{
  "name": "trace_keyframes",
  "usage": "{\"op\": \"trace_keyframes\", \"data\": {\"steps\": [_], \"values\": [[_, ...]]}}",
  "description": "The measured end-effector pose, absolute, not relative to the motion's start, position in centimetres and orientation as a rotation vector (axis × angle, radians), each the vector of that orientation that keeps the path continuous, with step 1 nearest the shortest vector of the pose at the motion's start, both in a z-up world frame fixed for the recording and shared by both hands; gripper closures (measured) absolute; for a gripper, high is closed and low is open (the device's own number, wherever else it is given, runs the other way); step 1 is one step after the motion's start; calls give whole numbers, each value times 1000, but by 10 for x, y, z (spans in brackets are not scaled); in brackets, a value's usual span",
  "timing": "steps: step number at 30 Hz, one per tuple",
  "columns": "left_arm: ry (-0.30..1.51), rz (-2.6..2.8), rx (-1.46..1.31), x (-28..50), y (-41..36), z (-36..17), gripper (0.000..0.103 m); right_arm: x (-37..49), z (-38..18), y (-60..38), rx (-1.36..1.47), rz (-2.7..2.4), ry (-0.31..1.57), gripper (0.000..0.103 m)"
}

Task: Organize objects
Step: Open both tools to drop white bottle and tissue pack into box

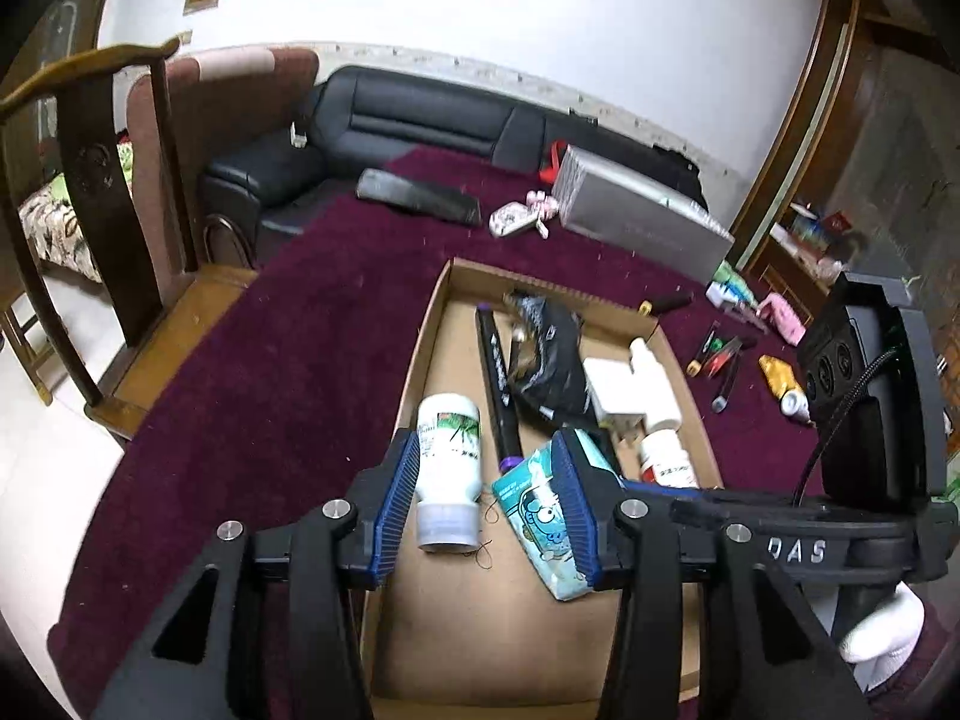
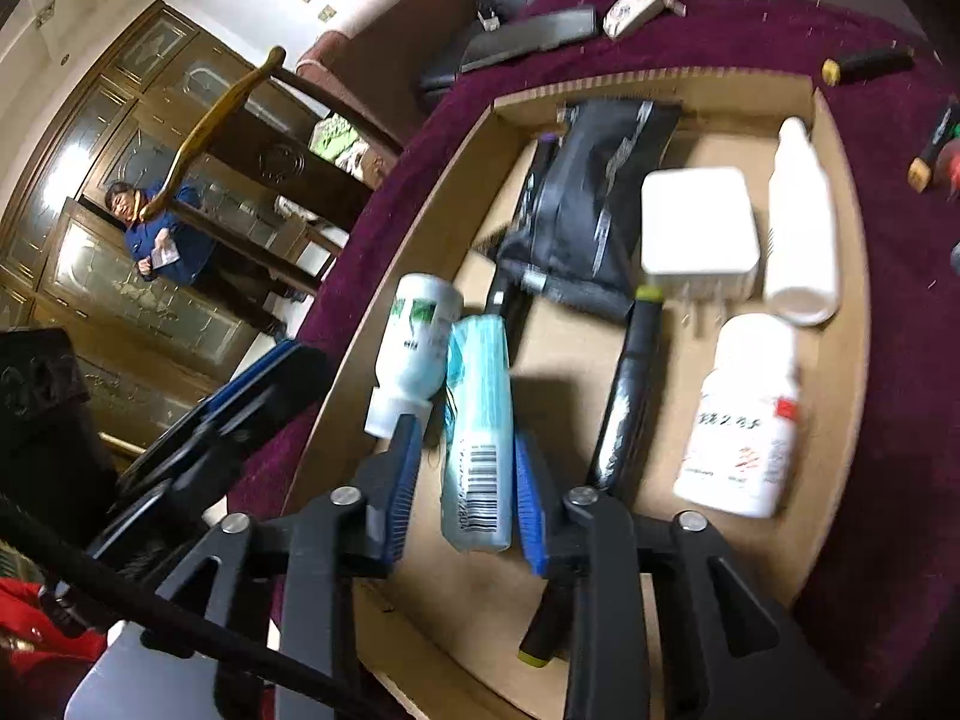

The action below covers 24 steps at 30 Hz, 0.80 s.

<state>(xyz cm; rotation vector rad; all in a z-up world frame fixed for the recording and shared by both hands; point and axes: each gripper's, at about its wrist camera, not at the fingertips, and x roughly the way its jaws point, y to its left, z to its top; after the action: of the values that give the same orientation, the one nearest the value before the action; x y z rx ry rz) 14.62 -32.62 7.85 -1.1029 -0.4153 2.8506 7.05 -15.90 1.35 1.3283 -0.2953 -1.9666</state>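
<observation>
A cardboard box (image 1: 420, 354) lies on the maroon cloth. In it are a white bottle with a green label (image 1: 450, 462), a teal tissue pack (image 2: 480, 438), a black marker (image 2: 627, 396), a white pill bottle (image 2: 744, 420), a white charger (image 2: 696, 222), a white squeeze bottle (image 2: 801, 222) and a black pouch (image 2: 588, 204). My right gripper (image 2: 467, 432) straddles the tissue pack; the left pad stands clear of it, and the pack rests on the box floor. My left gripper (image 1: 485, 447) hovers open over the green-label bottle and the pack, holding nothing.
Outside the box on the cloth lie pens (image 1: 720, 360), a yellow tube (image 1: 780, 381), a silver box (image 1: 636, 210), a black remote (image 1: 420, 195) and pink items (image 1: 783, 315). A wooden chair (image 1: 90, 180) and black sofa (image 1: 390, 114) border the table. A person (image 2: 156, 234) stands by the cabinet.
</observation>
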Motion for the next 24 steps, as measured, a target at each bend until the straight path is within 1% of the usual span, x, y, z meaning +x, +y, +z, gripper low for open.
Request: {"op": "trace_keyframes", "data": {"steps": [1, 5, 10, 12, 13, 14, 15, 16, 18, 23, 24], "values": [[-420, 2857, -1092, 149, -327, 82, 63, 72, 17, -158, 1316, -1983, -291, 71], [-452, 2871, -1061, 159, -326, 89, 63, 80, 34, -141, 1248, -2068, -270, 70], [-479, 2850, -1055, 169, -316, 96, 63, 91, 42, -119, 1222, -2094, -314, 70], [-476, 2837, -1050, 173, -308, 99, 58, 95, 44, -99, 1217, -2130, -321, 70], [-473, 2831, -1048, 175, -304, 100, 52, 95, 46, -92, 1214, -2147, -328, 70], [-469, 2822, -1046, 176, -298, 102, 50, 96, 47, -81, 1213, -2166, -337, 70], [-462, 2805, -1045, 177, -291, 103, 50, 97, 47, -61, 1213, -2198, -354, 69], [-457, 2784, -1045, 177, -283, 104, 50, 97, 48, -51, 1214, -2219, -363, 66], [-458, 2719, -1052, 176, -267, 104, 50, 96, 49, -16, 1211, -2292, -391, 62], [-422, 2579, -1074, 162, -217, 105, 50, 92, 57, 73, 1185, -2493, -457, 61], [-410, 2561, -1082, 159, -208, 105, 50, 91, 60, 89, 1170, -2536, -478, 57]]}}
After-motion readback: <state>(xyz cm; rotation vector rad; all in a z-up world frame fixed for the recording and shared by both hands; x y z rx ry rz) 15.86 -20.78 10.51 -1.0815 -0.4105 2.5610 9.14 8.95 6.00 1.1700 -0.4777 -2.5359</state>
